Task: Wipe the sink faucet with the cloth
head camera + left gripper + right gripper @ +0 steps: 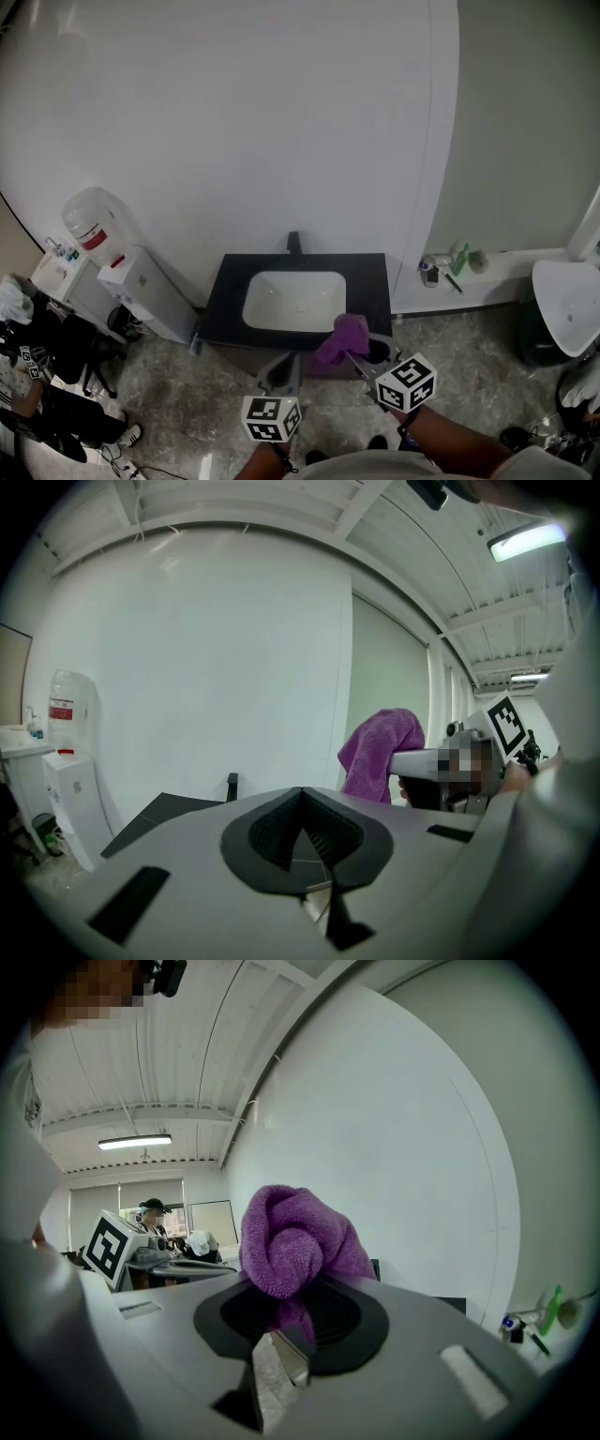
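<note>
1 cloth (343, 335), 1 faucet (293, 242), 1 sink (259, 307), 2 grippers. R gripper (354, 351): jaws clamped tight on the purple cloth, which sits as a bunched wad poking out past the tips toward the sink, over the counter's front-right edge and well apart from the faucet. L gripper (282, 373): jaws together, nothing between, low at the counter front. The black faucet stands upright at the sink's back centre.

The cloth (291, 1241) is purple. The sink basin (295, 302) is white, set in a black countertop (225, 298) with a black faucet (293, 243). The marker cubes (272, 418) carry black-and-white square patterns. The water dispenser (142, 292) is white, its bottle label (94, 240) red.
</note>
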The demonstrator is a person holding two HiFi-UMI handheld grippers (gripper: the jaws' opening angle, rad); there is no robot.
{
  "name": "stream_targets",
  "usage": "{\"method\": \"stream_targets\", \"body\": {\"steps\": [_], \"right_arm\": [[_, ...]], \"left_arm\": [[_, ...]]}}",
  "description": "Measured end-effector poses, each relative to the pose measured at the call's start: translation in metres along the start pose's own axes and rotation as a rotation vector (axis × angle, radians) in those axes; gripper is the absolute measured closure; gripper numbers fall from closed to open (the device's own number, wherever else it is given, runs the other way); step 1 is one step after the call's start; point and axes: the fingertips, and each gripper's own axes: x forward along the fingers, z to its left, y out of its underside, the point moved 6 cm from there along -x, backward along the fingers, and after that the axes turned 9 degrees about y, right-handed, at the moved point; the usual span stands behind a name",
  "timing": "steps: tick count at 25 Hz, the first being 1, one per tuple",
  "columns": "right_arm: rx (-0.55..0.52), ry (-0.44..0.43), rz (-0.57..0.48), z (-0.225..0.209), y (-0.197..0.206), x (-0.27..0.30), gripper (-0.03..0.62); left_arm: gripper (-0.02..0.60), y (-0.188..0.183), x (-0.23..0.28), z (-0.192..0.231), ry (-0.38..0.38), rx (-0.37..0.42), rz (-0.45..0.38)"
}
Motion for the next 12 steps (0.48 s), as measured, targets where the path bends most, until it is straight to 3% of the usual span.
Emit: {"method": "stream_targets", "body": {"steps": [12], "right_arm": [[0.010, 0.074, -0.007, 0.037, 0.002, 0.038, 0.511]], "left_arm": [[0.577, -0.008, -0.022, 0.053, 0.091, 0.031, 0.007]]}}
